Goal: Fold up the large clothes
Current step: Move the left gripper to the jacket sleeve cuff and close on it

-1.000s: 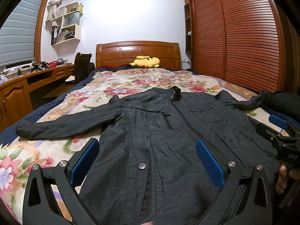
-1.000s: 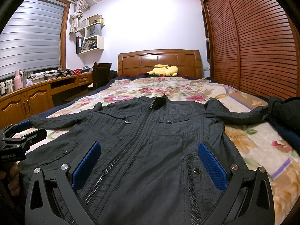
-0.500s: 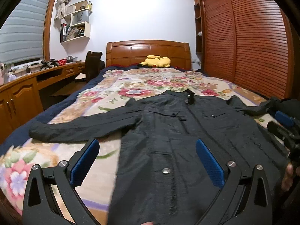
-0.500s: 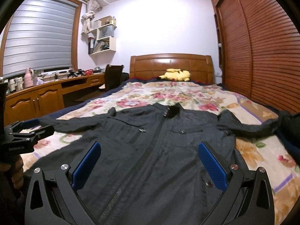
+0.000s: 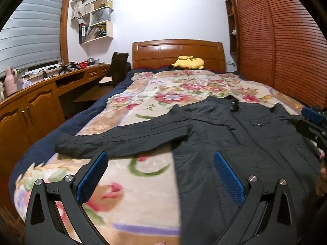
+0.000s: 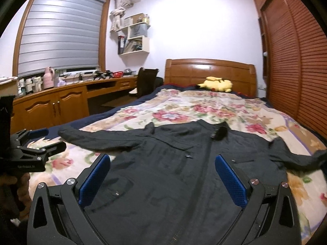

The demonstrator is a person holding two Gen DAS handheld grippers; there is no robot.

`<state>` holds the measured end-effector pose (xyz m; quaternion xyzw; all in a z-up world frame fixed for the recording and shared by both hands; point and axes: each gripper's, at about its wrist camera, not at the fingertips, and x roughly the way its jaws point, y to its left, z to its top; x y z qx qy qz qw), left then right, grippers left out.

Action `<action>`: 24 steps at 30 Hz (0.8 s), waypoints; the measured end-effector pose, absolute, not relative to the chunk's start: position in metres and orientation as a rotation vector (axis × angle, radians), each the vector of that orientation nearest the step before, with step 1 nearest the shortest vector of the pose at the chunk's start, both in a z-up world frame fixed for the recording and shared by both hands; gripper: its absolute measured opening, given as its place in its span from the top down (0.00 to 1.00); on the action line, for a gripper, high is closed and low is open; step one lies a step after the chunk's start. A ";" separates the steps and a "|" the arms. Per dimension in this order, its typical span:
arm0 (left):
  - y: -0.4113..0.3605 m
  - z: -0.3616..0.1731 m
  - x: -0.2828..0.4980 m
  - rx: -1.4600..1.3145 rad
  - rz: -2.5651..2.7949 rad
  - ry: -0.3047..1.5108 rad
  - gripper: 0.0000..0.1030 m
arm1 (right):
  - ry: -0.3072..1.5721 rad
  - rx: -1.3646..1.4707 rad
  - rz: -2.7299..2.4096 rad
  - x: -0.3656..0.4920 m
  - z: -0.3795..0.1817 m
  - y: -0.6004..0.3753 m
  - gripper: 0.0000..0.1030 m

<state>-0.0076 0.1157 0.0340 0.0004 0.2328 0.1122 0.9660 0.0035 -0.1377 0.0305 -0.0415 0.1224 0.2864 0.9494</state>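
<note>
On bed: black jacket flat; claw lettering unreadable.

Left tongs: matte black angular frame, triangular cut-outs, silver round screws at the pivots.
Left pads: flat, blue, dimpled texture.
Right tongs: same black frame, silver screws.
Right pads: blue, dimpled.
Marking: small pale lettering on the left tongs' black body, unreadable.
Skin: bare fingers on each handle.

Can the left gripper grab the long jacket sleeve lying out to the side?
Probably yes. The left gripper is open and empty, and the sleeve of the jacket lies flat on the bedspread just ahead of it, with nothing lying on it or between them.
</note>
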 end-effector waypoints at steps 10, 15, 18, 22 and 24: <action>0.171 0.023 0.007 0.007 0.295 0.546 0.00 | 0.315 -0.148 0.713 0.050 0.019 -0.122 0.02; 0.196 0.016 0.017 0.077 0.354 0.596 0.00 | 0.370 -0.161 0.725 0.085 0.006 -0.123 0.02; 0.215 0.011 0.018 0.087 0.354 0.627 0.00 | 0.396 -0.164 0.736 0.101 0.002 -0.128 0.02; 0.240 0.005 0.021 0.074 0.347 0.669 0.00 | 0.412 -0.169 0.748 0.110 -0.001 -0.133 0.02; 0.256 0.001 0.024 0.059 0.348 0.686 0.00 | 0.424 -0.166 0.750 0.116 -0.004 -0.138 0.02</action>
